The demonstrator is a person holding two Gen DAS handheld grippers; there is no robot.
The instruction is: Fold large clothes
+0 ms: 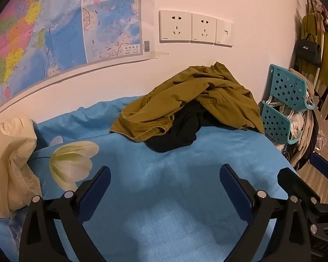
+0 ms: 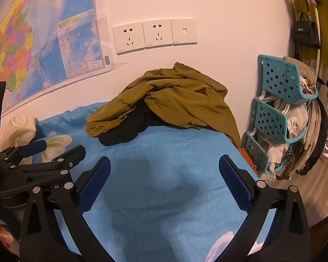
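Note:
A crumpled olive-green garment [image 1: 199, 100] lies heaped on a black garment [image 1: 177, 135] at the far side of the blue bed [image 1: 164, 196], against the wall. The pile also shows in the right wrist view as the olive garment [image 2: 175, 100] over the black one [image 2: 124, 131]. My left gripper [image 1: 165, 174] is open and empty, hovering over the bedsheet short of the pile. My right gripper [image 2: 164, 166] is open and empty too, beside the left one, which shows at the left of its view [image 2: 46, 150].
A cream cloth [image 1: 11, 163] lies bunched at the left by a flower-print pillow [image 1: 72, 159]. A teal wall rack [image 2: 280, 113] stuffed with clothes hangs at the bed's right. Wall sockets [image 1: 194, 28] and a map [image 1: 54, 32] are on the wall behind.

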